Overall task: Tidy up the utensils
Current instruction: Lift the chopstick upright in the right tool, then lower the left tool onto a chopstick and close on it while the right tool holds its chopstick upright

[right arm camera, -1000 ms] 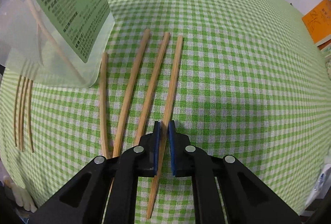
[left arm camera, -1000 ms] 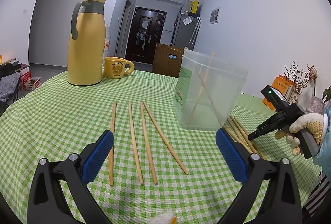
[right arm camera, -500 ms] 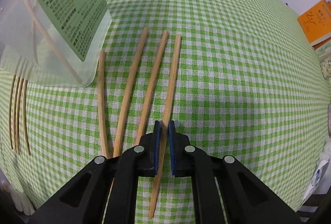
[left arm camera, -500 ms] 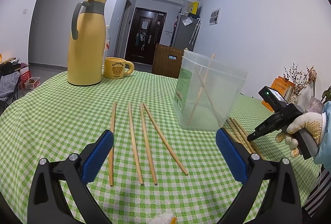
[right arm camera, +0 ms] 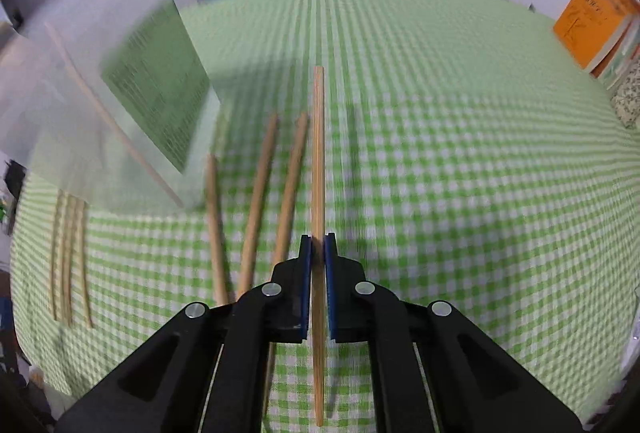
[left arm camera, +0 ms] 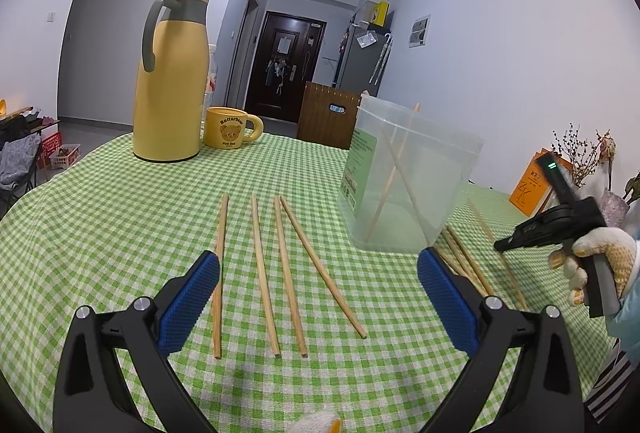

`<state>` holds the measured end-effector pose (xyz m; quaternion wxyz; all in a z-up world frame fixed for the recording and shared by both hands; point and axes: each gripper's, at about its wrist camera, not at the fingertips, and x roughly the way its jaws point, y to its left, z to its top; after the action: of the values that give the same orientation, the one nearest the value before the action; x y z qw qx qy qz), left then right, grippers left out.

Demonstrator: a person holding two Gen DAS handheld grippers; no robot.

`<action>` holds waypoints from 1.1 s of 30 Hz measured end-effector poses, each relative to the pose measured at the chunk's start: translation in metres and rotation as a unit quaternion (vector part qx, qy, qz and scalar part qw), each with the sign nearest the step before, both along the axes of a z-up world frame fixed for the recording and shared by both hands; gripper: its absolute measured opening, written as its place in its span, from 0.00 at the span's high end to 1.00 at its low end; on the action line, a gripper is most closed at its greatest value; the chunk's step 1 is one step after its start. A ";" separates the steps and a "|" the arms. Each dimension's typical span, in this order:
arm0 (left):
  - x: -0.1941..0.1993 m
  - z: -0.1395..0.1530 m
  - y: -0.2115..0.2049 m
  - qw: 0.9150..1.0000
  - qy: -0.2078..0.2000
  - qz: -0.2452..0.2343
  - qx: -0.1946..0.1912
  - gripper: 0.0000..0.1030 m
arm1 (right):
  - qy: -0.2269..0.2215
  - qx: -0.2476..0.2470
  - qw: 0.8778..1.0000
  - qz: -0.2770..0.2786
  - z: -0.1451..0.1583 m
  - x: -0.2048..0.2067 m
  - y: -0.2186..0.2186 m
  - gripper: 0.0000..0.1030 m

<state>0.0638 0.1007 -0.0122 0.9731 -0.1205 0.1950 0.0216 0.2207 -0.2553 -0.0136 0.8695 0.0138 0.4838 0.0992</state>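
Note:
In the right wrist view my right gripper [right arm camera: 318,245] is shut on one wooden chopstick [right arm camera: 318,153], held above the green checked cloth and sticking out past both ends of the pads. Three more chopsticks [right arm camera: 256,213] lie on the cloth just left of it. A clear plastic container [left arm camera: 412,177] stands beyond them with two chopsticks leaning inside. In the left wrist view my left gripper [left arm camera: 318,293] is open and low over the table, with several chopsticks [left arm camera: 280,273] lying ahead of it. My right gripper [left arm camera: 500,244] shows at the right, in a gloved hand [left arm camera: 600,261].
A tall yellow thermos jug [left arm camera: 172,81] and a yellow bear mug [left arm camera: 230,127] stand at the back left of the round table. An orange book [right arm camera: 596,17] and dried flowers [left arm camera: 580,153] sit at the far side. A wooden crate [left arm camera: 328,117] is behind the table.
The right gripper has risen and tipped up with the rightmost chopstick, which now hangs off the cloth. The left gripper has stayed where it was.

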 end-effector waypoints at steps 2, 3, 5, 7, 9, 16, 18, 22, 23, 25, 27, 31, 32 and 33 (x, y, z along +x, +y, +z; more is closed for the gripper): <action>0.000 0.000 0.000 1.000 0.000 0.000 0.000 0.07 | -0.057 0.023 0.998 0.003 0.014 -0.016 -0.009 0.93; 0.000 0.000 0.000 1.000 0.001 0.000 0.001 0.07 | -0.080 0.025 0.996 0.000 0.019 -0.023 -0.011 0.93; 0.000 -0.001 0.000 1.000 0.002 0.001 0.001 0.07 | -0.137 0.044 0.990 -0.001 0.028 -0.044 -0.020 0.93; 0.001 -0.001 0.000 1.000 0.003 0.001 0.000 0.07 | -0.182 0.053 0.982 0.000 0.031 -0.063 -0.026 0.93; 0.001 -0.001 0.000 1.000 0.004 0.001 0.001 0.07 | -0.229 0.054 0.972 -0.001 0.032 -0.085 -0.029 0.93; 0.001 0.000 -0.001 1.000 0.002 0.000 0.004 0.07 | -0.336 0.053 0.940 0.001 0.027 -0.140 -0.028 0.93; 0.001 0.000 -0.002 1.000 0.002 0.000 0.006 0.07 | -0.355 0.053 0.933 -0.004 0.024 -0.149 -0.027 0.93; 0.001 0.000 -0.003 1.000 0.003 0.000 0.007 0.07 | -0.387 0.052 0.921 -0.004 0.017 -0.161 -0.018 0.93; 0.001 0.000 -0.002 1.000 0.004 0.000 0.007 0.07 | -0.393 0.051 0.918 -0.004 0.017 -0.162 -0.015 0.93; 0.001 0.001 -0.003 1.000 0.004 0.000 0.009 0.07 | -0.405 0.048 0.913 -0.002 0.015 -0.164 -0.013 0.93; 0.001 0.000 -0.004 1.000 0.005 0.000 0.010 0.07 | -0.415 0.048 0.909 -0.001 0.015 -0.168 -0.013 0.93; 0.001 0.001 -0.006 1.000 0.005 0.000 0.015 0.07 | -0.426 0.044 0.903 0.001 0.015 -0.175 -0.012 0.93; 0.001 0.001 -0.007 1.000 0.004 0.000 0.017 0.07 | -0.429 0.044 0.902 0.002 0.015 -0.175 -0.012 0.93; 0.000 0.001 -0.008 1.000 0.004 0.000 0.018 0.07 | -0.431 0.045 0.901 0.003 0.015 -0.176 -0.012 0.93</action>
<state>0.0643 0.0931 -0.0111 0.9744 -0.1028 0.1981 0.0259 0.0449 -0.2670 0.0015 0.9911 0.0073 0.0574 0.1196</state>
